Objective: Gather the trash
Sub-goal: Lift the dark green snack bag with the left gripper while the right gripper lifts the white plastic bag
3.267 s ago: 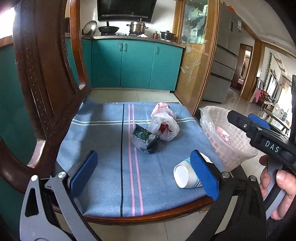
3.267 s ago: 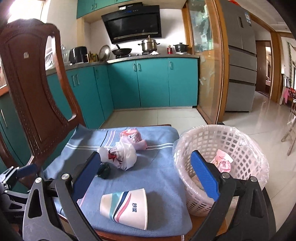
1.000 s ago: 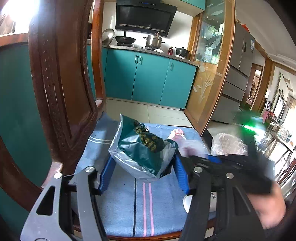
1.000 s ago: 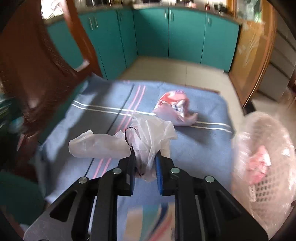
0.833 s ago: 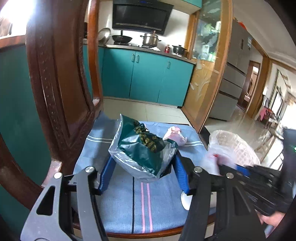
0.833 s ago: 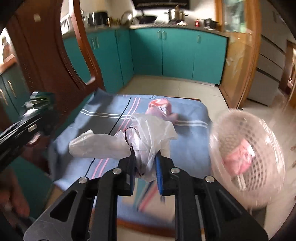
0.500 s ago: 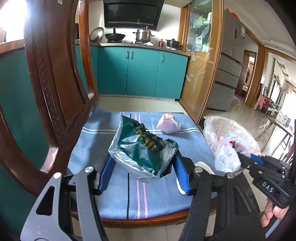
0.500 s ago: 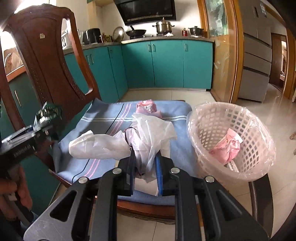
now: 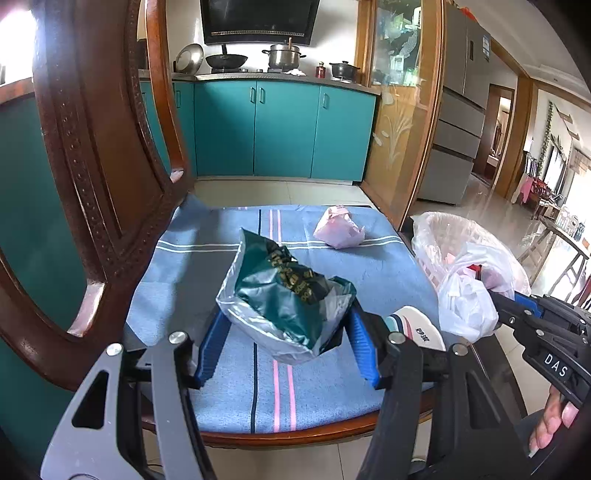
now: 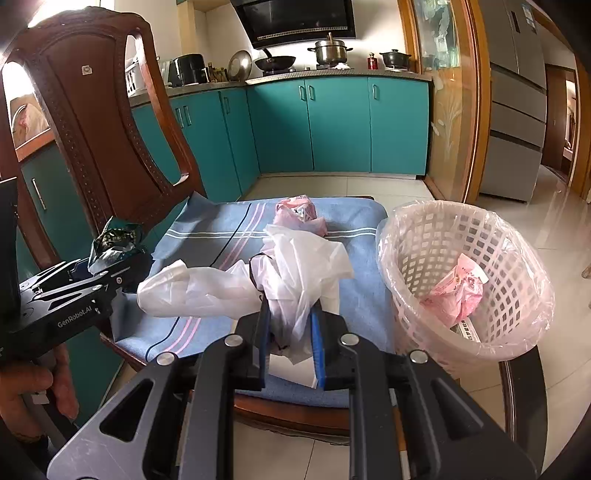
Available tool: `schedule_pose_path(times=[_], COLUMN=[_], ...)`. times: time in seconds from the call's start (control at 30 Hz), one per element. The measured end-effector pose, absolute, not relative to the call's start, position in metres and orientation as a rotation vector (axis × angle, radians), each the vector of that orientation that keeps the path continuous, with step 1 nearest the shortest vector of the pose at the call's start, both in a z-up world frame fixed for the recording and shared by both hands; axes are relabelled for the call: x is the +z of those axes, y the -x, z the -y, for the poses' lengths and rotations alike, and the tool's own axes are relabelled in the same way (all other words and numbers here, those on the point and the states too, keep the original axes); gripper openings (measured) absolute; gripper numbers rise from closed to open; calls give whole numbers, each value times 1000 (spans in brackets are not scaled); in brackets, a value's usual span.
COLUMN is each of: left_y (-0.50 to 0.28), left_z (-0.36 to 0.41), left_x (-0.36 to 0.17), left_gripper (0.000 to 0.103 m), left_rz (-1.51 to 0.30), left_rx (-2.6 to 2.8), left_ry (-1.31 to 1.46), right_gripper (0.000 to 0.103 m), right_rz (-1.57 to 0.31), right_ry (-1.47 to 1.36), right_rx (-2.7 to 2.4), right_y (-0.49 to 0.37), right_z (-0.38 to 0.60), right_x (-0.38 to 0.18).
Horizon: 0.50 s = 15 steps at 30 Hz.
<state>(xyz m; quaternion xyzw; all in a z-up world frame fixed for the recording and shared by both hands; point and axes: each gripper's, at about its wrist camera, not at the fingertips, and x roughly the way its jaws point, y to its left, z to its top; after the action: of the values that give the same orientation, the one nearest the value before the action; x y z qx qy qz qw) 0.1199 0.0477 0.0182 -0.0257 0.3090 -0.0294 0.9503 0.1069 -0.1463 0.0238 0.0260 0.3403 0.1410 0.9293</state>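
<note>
A crumpled dark-green foil snack packet with a silvery inside (image 9: 284, 295) is held up above the blue striped cloth. A wrinkled white thin plastic bag (image 10: 295, 273) hangs bunched, one loose end trailing left. A pink crumpled plastic bag (image 9: 338, 230) lies at the cloth's far side. A white paper cup with teal and red stripes (image 9: 415, 326) lies tipped over at the near right edge. A white lattice plastic basket lined with clear film (image 10: 424, 236) stands just right of the seat, pink wrappers inside.

Ahead stood teal cabinets (image 9: 280, 129) under a black range hood (image 9: 258, 20); pots sat on the counter; a carved wooden chair back (image 10: 96, 122) rose left; glossy tiled floor (image 10: 554, 236) stretched right.
</note>
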Motion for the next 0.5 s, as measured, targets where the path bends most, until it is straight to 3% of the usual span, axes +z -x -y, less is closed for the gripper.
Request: schedule_pose_path(times=[0.5], left_y=[-117], left_z=[-47], left_x=[12], left_gripper=[60], left_rz=[-638], left_rx=[-61], left_ry=[52], right_gripper=[19], right_rz=[-702], right_ry=[-49], right_rx=[293], right_y=[-107], right_z=[144], right_x=[23])
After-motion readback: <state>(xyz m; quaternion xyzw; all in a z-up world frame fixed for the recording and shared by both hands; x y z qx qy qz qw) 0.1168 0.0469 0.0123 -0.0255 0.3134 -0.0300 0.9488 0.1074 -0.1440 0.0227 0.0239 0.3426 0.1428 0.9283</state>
